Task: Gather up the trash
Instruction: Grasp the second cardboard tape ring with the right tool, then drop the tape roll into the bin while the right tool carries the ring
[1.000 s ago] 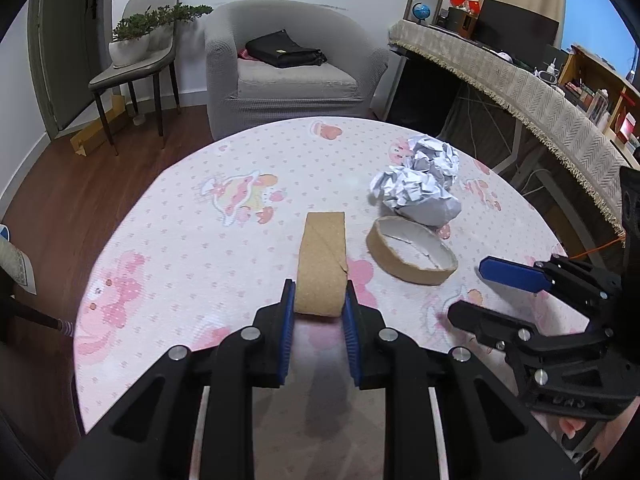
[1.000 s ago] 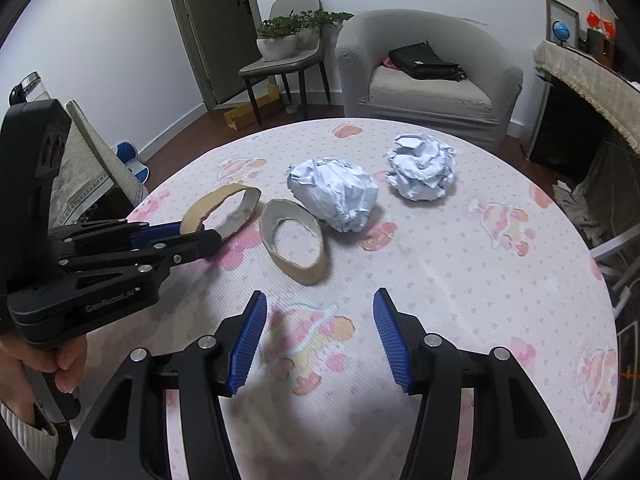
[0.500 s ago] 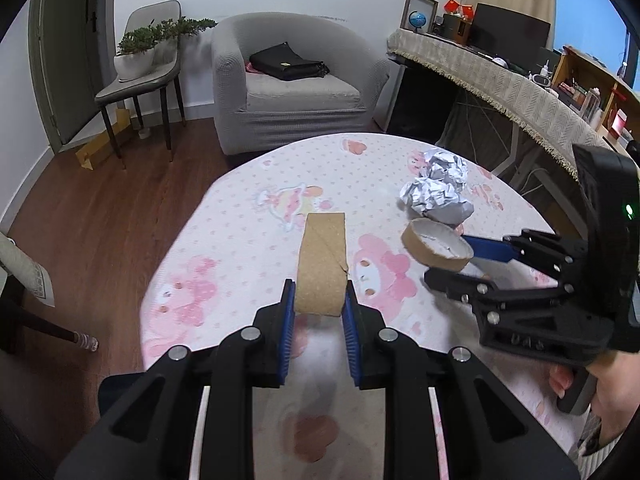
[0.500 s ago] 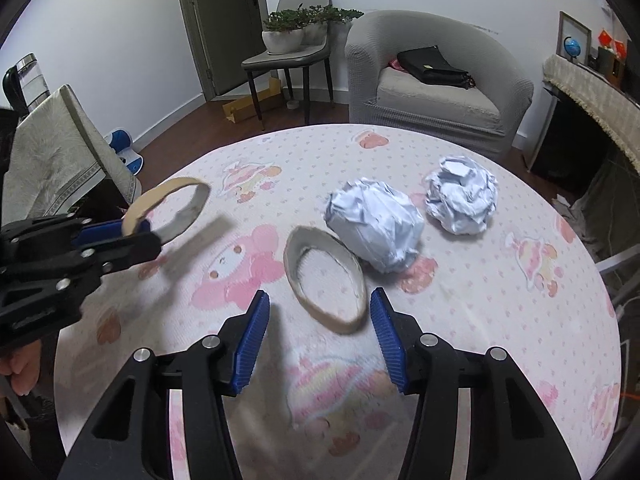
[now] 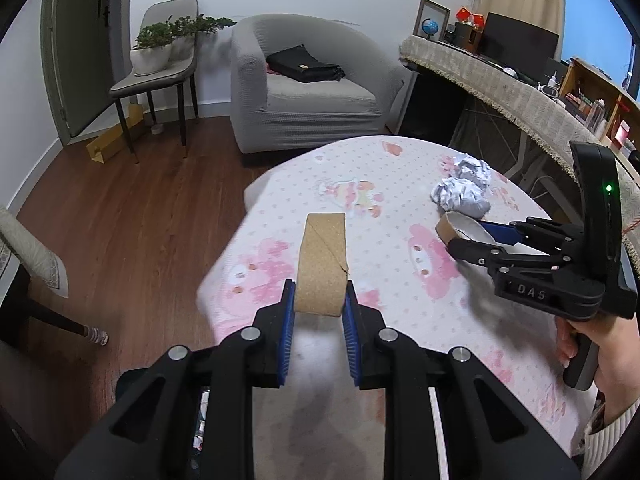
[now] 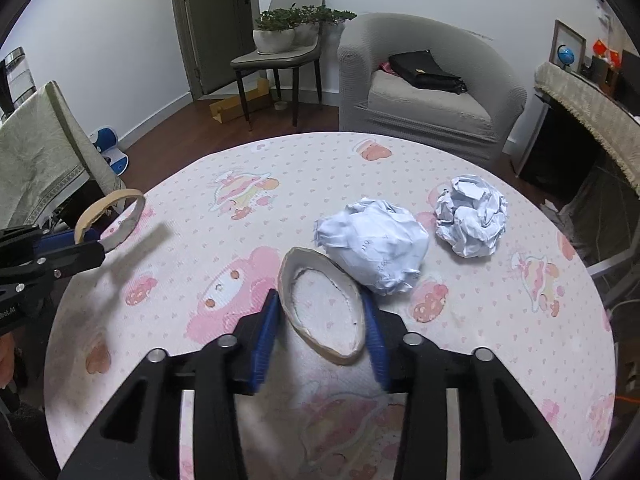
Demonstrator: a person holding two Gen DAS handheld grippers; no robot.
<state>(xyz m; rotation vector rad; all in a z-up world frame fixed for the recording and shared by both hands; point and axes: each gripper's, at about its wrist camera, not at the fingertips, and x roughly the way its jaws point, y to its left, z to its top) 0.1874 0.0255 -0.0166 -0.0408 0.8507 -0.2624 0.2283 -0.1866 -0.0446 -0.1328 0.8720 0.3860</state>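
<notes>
My left gripper [image 5: 319, 300] is shut on a brown cardboard tape ring [image 5: 322, 264] and holds it in the air over the table's left edge; the ring also shows in the right wrist view [image 6: 110, 216]. My right gripper [image 6: 322, 320] has its jaws around a second cardboard ring [image 6: 322, 304] lying on the pink tablecloth [image 6: 240, 240], both pads at its sides. In the left wrist view that gripper [image 5: 476, 236] holds the ring [image 5: 460, 230]. Two crumpled white paper balls [image 6: 374, 242] [image 6: 472, 216] lie just beyond it.
A grey armchair [image 6: 428, 88] with a black bag stands beyond the table. A chair with potted plants [image 6: 280, 48] is by the door. A cloth-draped chair [image 6: 40, 160] stands left of the table. A long covered counter [image 5: 500, 80] runs along the right.
My left gripper has carried its ring left and back toward the table's edge. My right gripper has moved forward and closed around the second ring.
</notes>
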